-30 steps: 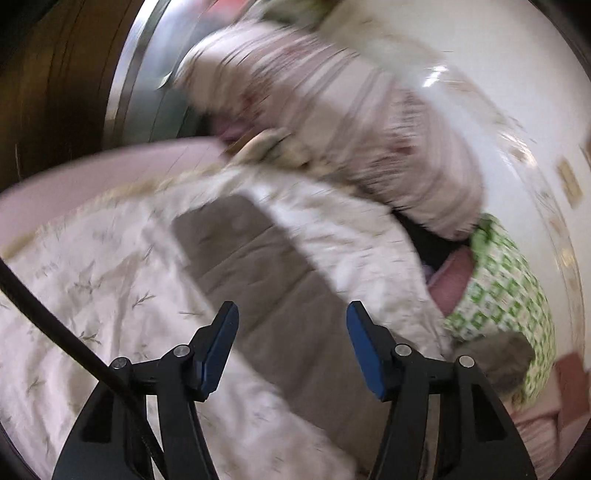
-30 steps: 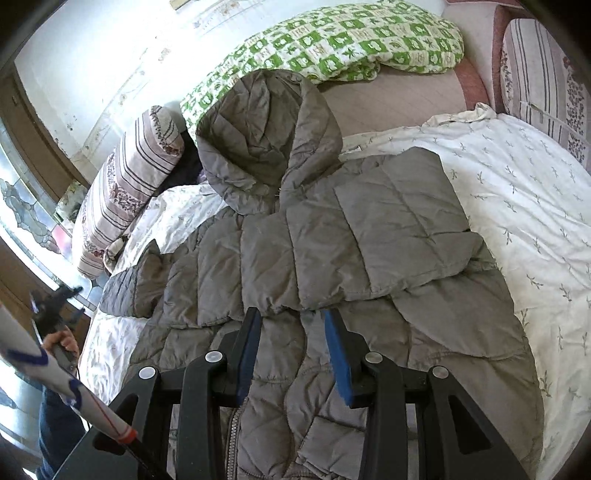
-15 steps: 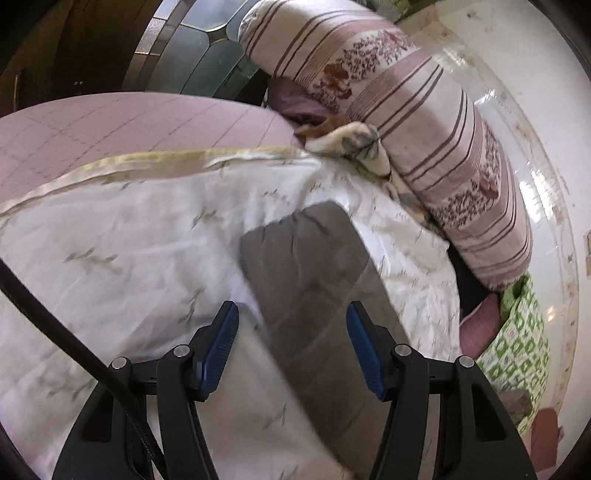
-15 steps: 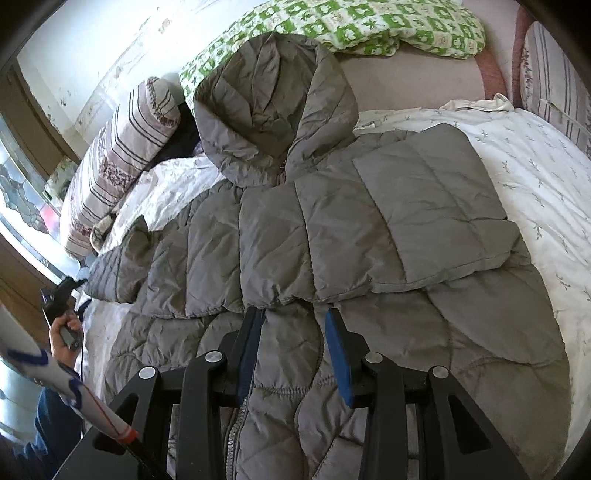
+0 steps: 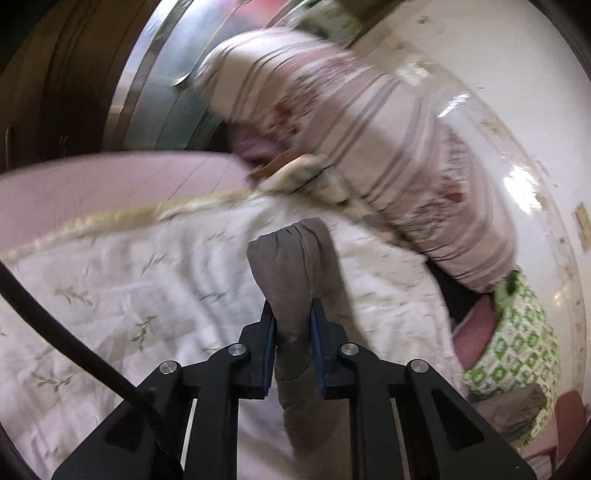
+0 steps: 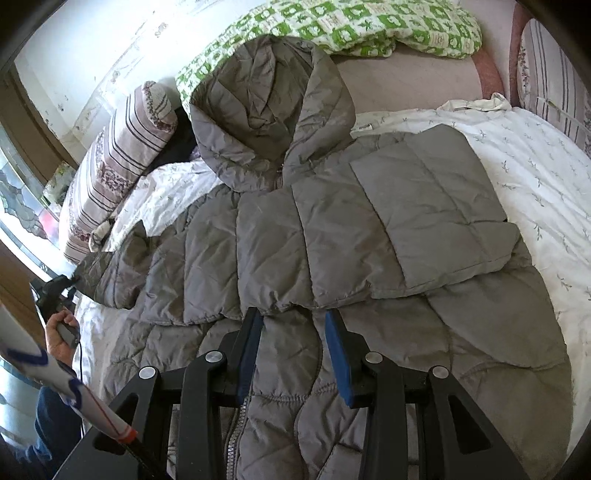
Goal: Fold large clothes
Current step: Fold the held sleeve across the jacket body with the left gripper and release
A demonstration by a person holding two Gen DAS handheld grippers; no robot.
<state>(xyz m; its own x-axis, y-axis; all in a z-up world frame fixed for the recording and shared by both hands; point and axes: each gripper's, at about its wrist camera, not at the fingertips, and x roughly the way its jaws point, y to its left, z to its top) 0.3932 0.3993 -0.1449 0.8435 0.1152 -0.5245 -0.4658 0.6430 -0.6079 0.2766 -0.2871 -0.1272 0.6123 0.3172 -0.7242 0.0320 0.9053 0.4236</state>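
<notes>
A grey quilted hooded jacket point(image 6: 332, 236) lies flat on a white bed. Its hood point(image 6: 269, 107) points to the far side and its right sleeve point(image 6: 436, 214) is folded across the chest. My left gripper point(image 5: 292, 321) is shut on the end of the left sleeve point(image 5: 295, 266) and holds it lifted off the bedspread. In the right wrist view that gripper point(image 6: 61, 286) is at the far left, at the sleeve point(image 6: 110, 273) end. My right gripper point(image 6: 293, 332) is open and hovers over the jacket's front, above the zip point(image 6: 236, 435).
White leaf-print bedspread point(image 6: 535, 177) covers the bed. A striped pillow point(image 6: 114, 166) lies at the left, a green-and-white quilt point(image 6: 369, 26) at the far side, another striped pillow point(image 6: 554, 81) at the right. The wall and a window point(image 5: 162, 85) stand beyond the bed's left edge.
My left gripper has closed on the sleeve end and lifted it off the bedspread. My right gripper has stayed open over the jacket and dropped a little closer to it.
</notes>
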